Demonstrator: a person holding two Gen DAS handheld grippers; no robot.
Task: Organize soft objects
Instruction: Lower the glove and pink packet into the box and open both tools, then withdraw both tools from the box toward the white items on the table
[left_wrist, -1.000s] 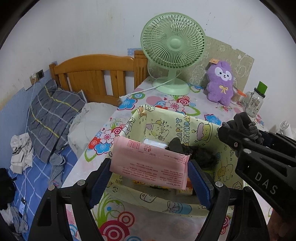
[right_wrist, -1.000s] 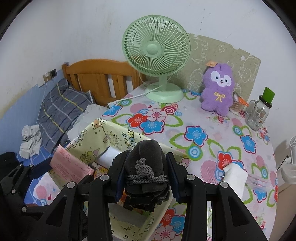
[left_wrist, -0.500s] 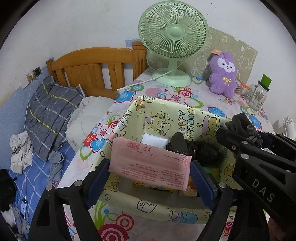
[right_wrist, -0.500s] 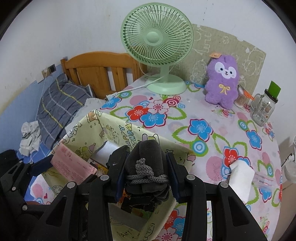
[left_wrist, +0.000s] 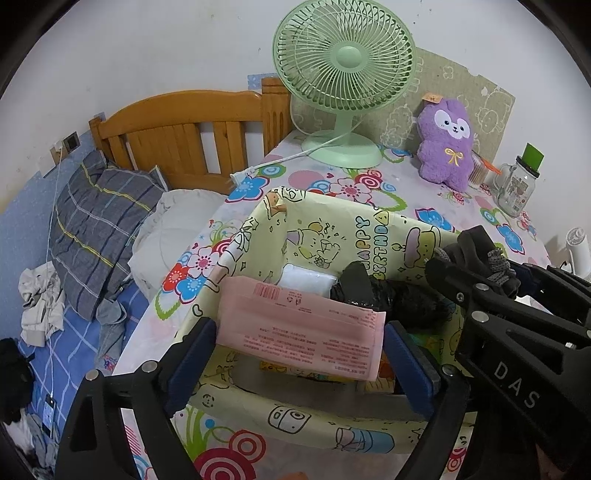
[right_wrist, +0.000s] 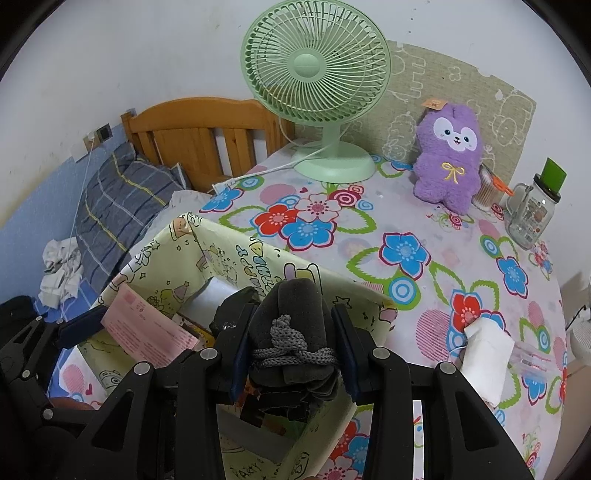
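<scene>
One yellow box (left_wrist: 325, 236) holds one pink packet (left_wrist: 301, 328), which sits between the left gripper (left_wrist: 299, 354) jaws, just opened and released. The right gripper (right_wrist: 291, 354) clenches one dark bundle (right_wrist: 291, 325) above the box. Only the right view shows a white tissue pack (right_wrist: 487, 354) at 3 o'clock.

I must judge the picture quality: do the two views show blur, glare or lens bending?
Left wrist view: sharp, soft even light, no glare; the bed headboard bows and dark corners show the fisheye. Right wrist view: equally sharp; the green fan is crisp, the table edge curves.
</scene>
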